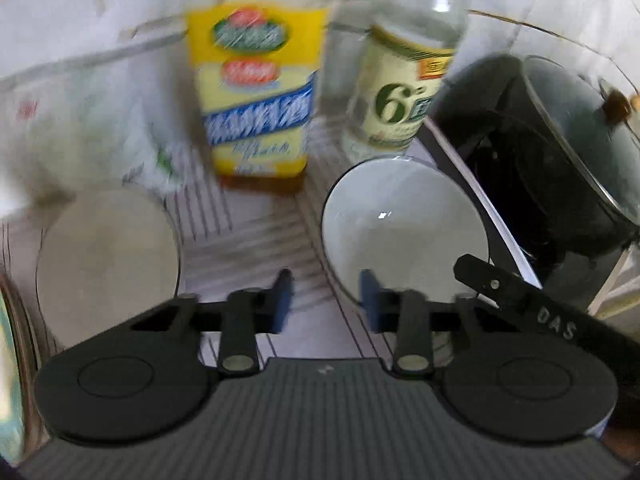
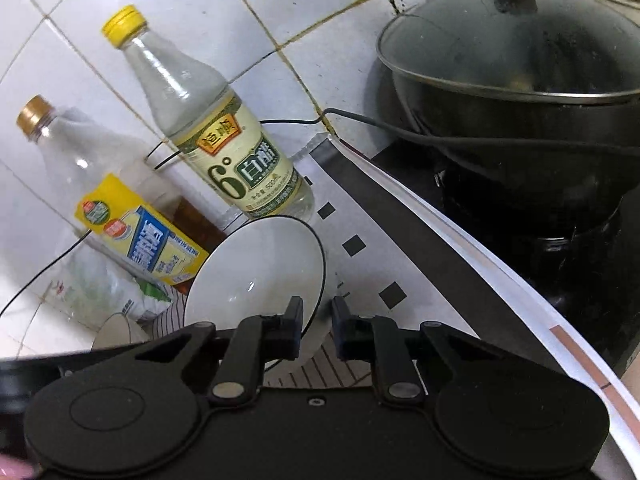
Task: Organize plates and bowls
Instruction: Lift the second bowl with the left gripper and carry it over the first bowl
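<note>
Left wrist view, blurred: left gripper [image 1: 326,300] with jaws wide apart and nothing between them, held above a striped mat [image 1: 248,236] on the counter. White bowl [image 1: 404,232] upright on the right part of the mat, its near rim just behind the right blue fingertip [image 1: 370,304]. Pale round plate [image 1: 108,264] at the mat's left side, seen whole only here. Yellow-labelled bottle [image 1: 256,92] and vinegar bottle [image 1: 400,92] at the back against the tiled wall [image 1: 100,0]. Black wok [image 1: 552,168] with glass lid at the right. Tip of the other gripper crossing the lower right corner.

Right wrist view, sharp: right gripper [image 2: 316,320] with jaws set narrow around the near rim of the white bowl [image 2: 256,272], one pad inside and one outside; contact with the rim cannot be told. Bowl tilted here, its open side toward the camera. Caps of the vinegar bottle [image 2: 224,136] and yellow-labelled bottle [image 2: 140,236] visible only here, likewise a thin black cable [image 2: 360,118] along the wall and a white board [image 2: 400,248] with black squares between bowl and wok [image 2: 516,92]. Only a sliver of the plate [image 2: 116,330] visible at lower left.
</note>
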